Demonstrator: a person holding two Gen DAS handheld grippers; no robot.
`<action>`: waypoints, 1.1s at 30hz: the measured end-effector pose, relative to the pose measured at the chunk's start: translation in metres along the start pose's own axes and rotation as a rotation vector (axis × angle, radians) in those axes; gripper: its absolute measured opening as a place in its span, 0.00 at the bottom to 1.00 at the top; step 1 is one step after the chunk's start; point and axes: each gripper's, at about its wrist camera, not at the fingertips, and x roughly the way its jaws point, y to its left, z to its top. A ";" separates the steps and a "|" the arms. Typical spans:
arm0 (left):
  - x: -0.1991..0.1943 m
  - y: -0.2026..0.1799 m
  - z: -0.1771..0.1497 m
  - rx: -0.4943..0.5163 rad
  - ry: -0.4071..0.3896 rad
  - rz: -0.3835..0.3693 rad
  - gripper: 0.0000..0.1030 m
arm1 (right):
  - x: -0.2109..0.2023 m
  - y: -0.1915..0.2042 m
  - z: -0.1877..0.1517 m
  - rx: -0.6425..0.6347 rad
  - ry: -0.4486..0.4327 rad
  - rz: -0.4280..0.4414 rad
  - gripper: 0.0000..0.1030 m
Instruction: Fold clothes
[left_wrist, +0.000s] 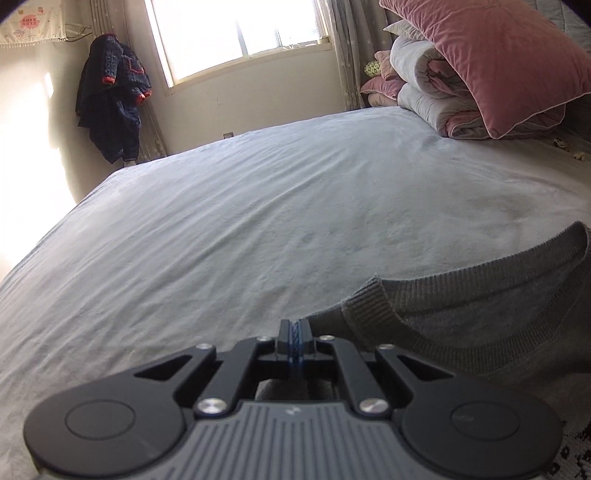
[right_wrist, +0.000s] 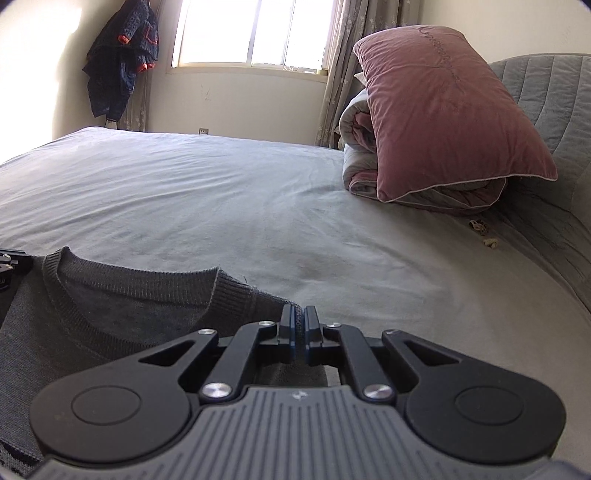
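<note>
Left wrist view, from the left edge across: dark jacket (left_wrist: 112, 96) hung in the upper-left corner beside the bright window (left_wrist: 236, 33), well clear of the work. Pale bed sheet (left_wrist: 221, 221) filling the middle, bare and smooth, probably kept free as a folding surface. At bottom centre, left gripper (left_wrist: 294, 330) closed, pads pinched on an edge of the grey sweater (left_wrist: 480, 317) just beside the ribbed collar, likely at the shoulder. Sweater spread from there into the lower right of the frame, collar opening upward. Upper right: pink pillow (left_wrist: 491, 62) leaning on a rolled quilt (left_wrist: 424, 85), stacked at the head of the bed, out of the way.

Right wrist view, same order: a black part at the far left edge, presumably the other gripper, touching the sweater's shoulder. Sweater (right_wrist: 110, 317) in the lower left, neckline facing the camera, lying on the sheet (right_wrist: 221, 192). Right gripper (right_wrist: 299, 328) at bottom centre, likewise clamped on the knit at the opposite shoulder edge. Pillow (right_wrist: 450, 118) and quilt (right_wrist: 362, 147) at upper right, against the grey padded headboard (right_wrist: 546, 110).

Held at both shoulders, judged so as to keep the garment taut and square while laying it flat; folding proper apparently not yet begun.
</note>
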 end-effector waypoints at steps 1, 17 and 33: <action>0.004 -0.002 -0.004 -0.003 0.013 -0.008 0.03 | 0.003 0.001 -0.004 0.002 0.009 0.002 0.07; -0.043 0.045 -0.042 -0.285 0.176 -0.170 0.59 | -0.050 -0.014 -0.016 0.069 0.084 0.069 0.40; -0.139 0.088 -0.137 -0.567 0.368 -0.344 0.64 | -0.148 -0.036 -0.067 0.189 0.181 0.101 0.52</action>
